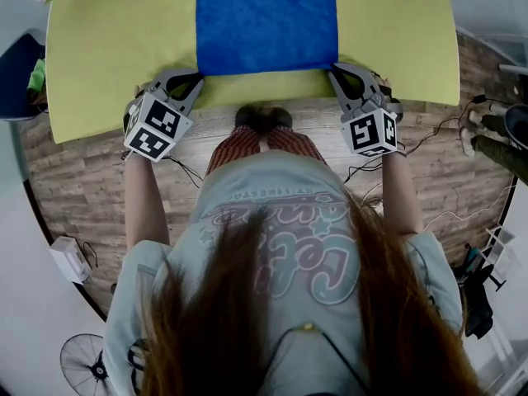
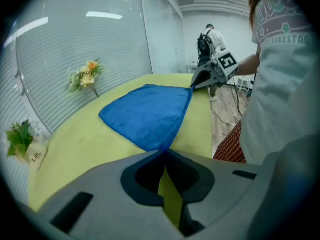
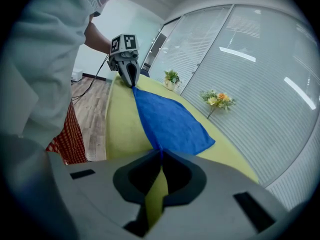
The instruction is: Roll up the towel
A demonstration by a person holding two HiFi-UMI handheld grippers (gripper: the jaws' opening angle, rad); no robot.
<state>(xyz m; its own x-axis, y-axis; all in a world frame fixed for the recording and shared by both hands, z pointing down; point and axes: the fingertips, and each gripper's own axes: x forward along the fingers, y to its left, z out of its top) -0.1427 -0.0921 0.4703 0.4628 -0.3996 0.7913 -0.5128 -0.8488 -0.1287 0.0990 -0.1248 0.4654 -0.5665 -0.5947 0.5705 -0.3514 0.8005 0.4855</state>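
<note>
Corners pinched; roll not started.
My left gripper (image 1: 195, 79), 11 o'clock, and right gripper (image 1: 337, 73), 1 o'clock, clamp the near corners of the blue towel (image 1: 266, 23) lying flat at 12 on the yellow table (image 1: 107, 48); I should roll both evenly, edge taut.

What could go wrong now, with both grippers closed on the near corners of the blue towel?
1. The left gripper and the right gripper pinch only the very corners of the towel. A corner may slip out when the rolling starts.
2. The near edge between them is not held, so it may sag, and the roll may come out loose or uneven.
</note>
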